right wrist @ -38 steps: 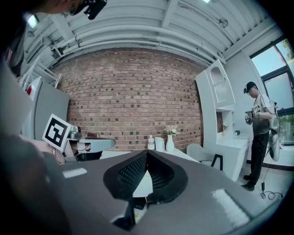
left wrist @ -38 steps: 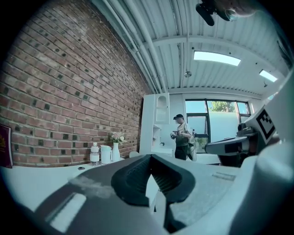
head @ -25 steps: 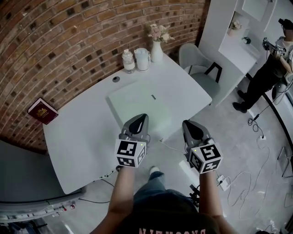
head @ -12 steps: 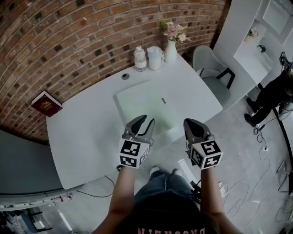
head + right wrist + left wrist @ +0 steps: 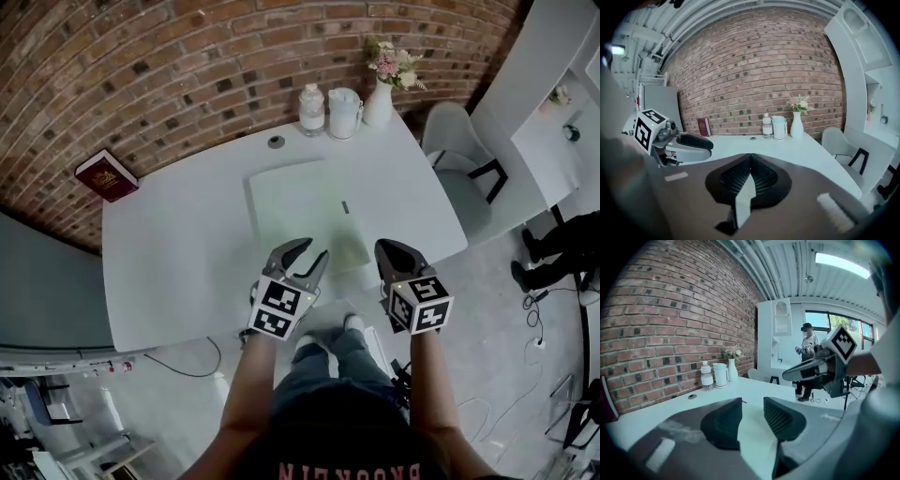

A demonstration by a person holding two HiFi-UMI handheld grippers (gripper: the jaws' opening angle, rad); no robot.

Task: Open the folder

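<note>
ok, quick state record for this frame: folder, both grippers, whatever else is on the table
folder: pale green, closed, flat mid-table
table: white, against brick wall
left gripper: jaws apart, just been opening, nothing between them; over the folder's near edge, contact not visible
right gripper: jaws together, empty; by the folder's near right corner
far edge: bottle, jug, vase with flowers
far left corner: red book, standing
progress: folder not yet opened

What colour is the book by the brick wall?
Dark red, with a gold mark on the cover. The book shows best in the head view.
</note>
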